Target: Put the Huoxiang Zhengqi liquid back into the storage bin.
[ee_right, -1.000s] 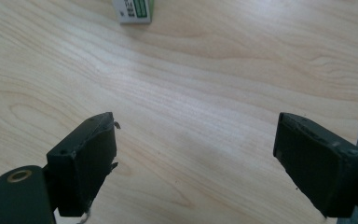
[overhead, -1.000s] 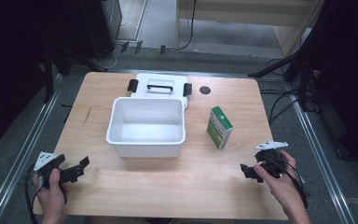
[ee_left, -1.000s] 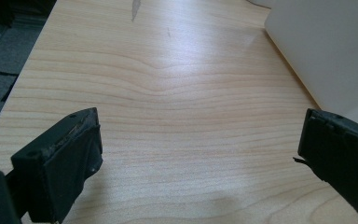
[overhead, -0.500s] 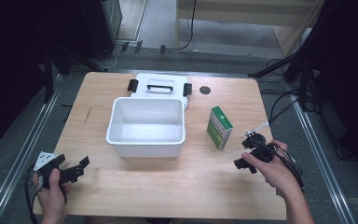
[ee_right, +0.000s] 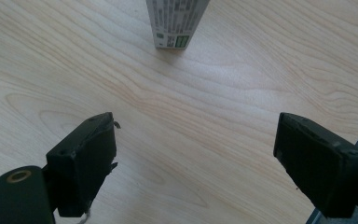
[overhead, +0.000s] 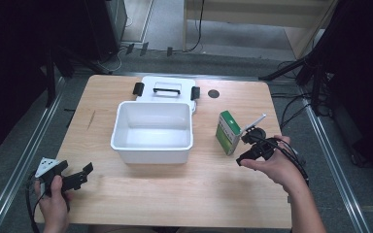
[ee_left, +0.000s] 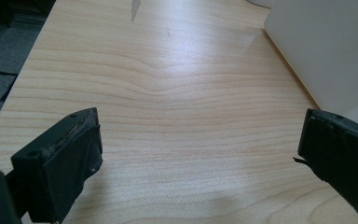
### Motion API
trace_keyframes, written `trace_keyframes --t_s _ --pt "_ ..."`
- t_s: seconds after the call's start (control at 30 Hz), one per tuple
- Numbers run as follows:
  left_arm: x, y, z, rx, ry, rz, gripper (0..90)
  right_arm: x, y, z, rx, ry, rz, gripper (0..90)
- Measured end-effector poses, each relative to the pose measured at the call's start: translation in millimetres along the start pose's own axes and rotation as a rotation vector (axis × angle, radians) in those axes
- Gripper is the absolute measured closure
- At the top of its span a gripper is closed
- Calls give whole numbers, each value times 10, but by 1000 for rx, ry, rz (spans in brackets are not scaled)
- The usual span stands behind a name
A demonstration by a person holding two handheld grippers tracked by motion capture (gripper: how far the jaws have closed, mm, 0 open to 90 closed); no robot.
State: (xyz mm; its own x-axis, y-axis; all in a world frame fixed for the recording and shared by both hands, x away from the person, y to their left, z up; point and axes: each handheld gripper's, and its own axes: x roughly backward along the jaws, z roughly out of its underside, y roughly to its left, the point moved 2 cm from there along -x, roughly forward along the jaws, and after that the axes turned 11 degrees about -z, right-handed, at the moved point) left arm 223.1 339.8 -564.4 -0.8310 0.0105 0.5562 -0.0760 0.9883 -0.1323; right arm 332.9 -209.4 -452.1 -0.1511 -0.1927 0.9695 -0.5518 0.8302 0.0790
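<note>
A white open bin stands in the middle of the wooden table, and its wall fills the upper right of the left gripper view. A green and white carton stands upright to the right of the bin. My right gripper hovers just right of the carton, jaws open and empty, with the carton's lower end ahead of them. My left gripper rests at the table's near left corner, open over bare wood.
The bin's white lid, with black latches and a handle, lies flat behind the bin. A small black disc sits near the back edge. The table's right edge runs close behind my right hand. Cables lie on the floor at the right.
My right gripper has moved up and leftward from the near right of the table to just beside the green carton. The left gripper has stayed put.
</note>
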Motion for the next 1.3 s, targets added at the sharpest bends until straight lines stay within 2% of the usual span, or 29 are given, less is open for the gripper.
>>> trace_keyframes --t_s 0.3,0.4,0.63,0.97,1.3 --pt "-1 0 0 0 1 2 6 31 40 -192 -11 19 -15 145" --pt "-2 0 0 0 1 2 6 78 43 -276 -29 10 -19 174" --pt "-3 -1 -1 1 4 4 6 122 78 -418 -21 18 -31 217" --pt "-5 0 -2 2 5 5 6 107 84 -555 -36 40 -38 236" --pt "-8 0 -3 2 8 5 6 80 63 -702 -44 64 -54 297"
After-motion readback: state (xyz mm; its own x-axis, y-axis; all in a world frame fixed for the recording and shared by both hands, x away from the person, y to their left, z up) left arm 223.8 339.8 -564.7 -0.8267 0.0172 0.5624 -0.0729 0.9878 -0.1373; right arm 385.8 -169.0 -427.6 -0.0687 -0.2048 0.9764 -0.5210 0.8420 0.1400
